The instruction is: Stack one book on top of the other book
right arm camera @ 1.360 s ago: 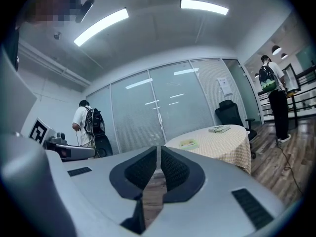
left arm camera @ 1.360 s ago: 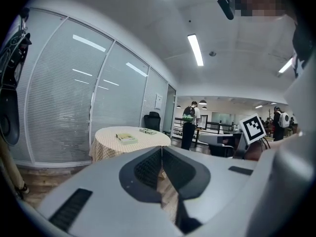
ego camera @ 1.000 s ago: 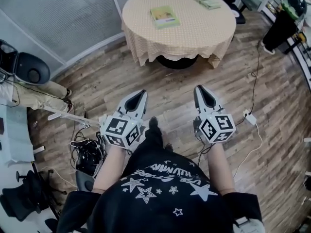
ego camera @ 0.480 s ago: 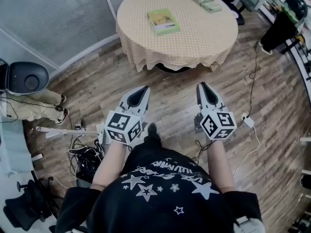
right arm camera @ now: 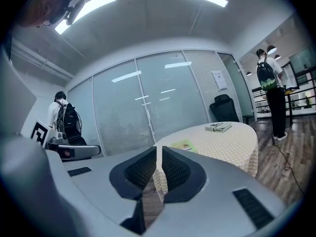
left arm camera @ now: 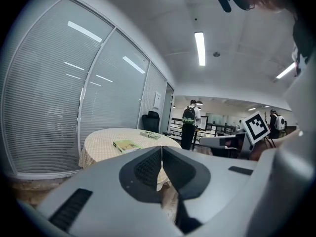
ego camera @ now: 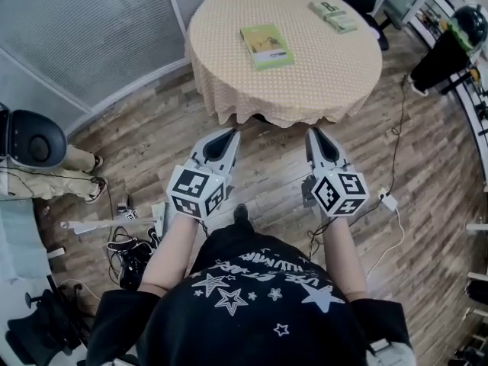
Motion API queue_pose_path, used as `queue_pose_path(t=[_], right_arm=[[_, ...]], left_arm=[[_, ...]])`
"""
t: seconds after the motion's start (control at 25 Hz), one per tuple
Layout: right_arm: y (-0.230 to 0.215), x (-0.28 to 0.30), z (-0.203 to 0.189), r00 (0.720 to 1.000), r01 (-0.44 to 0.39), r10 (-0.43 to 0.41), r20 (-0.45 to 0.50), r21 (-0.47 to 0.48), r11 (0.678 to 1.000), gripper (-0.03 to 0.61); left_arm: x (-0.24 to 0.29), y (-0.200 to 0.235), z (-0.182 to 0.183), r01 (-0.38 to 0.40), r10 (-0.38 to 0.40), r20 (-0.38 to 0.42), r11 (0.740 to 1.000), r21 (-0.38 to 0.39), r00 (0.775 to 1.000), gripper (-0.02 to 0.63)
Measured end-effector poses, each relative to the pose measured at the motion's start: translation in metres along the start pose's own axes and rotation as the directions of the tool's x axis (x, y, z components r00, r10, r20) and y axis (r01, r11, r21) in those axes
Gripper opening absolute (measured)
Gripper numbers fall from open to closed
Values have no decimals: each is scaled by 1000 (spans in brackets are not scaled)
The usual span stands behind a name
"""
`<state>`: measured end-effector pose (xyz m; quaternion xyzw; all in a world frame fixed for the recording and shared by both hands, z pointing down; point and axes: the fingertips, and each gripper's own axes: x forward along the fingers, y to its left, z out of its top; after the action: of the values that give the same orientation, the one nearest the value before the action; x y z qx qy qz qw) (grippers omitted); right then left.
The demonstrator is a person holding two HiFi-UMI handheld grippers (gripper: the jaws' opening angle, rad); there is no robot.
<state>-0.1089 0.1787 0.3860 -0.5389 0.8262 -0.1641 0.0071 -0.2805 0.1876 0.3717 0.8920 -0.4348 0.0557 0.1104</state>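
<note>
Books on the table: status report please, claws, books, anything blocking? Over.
Left claw shut, empty; right claw same. Green book mid-table, second book at far edge, apart, unstacked. Claws short of table; no obstacle seen between.

No word can be read with certainty. White lettering runs across the person's black shirt (ego camera: 252,319), upside down and too warped to spell out. The green book (ego camera: 266,46) and the far book (ego camera: 334,16) on the desk (ego camera: 320,75) carry print too small to read. The cubes on the left tool (ego camera: 231,133) and the right tool (ego camera: 313,131) show only black-and-white square patterns. A sheet on the glass wall (right arm camera: 217,81) is illegible.
</note>
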Motion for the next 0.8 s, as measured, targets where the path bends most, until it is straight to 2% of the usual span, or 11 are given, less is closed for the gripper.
queue_pose_path(t=[0.56, 0.8], right_arm=[[14, 42, -4, 999, 51, -52, -14, -11, 999, 41], [9, 37, -12, 996, 85, -85, -36, -10, 996, 41]], left_arm=[[16, 59, -8, 60, -61, -12, 997, -45, 998, 11], [24, 60, -11, 88, -89, -15, 994, -66, 996, 11]])
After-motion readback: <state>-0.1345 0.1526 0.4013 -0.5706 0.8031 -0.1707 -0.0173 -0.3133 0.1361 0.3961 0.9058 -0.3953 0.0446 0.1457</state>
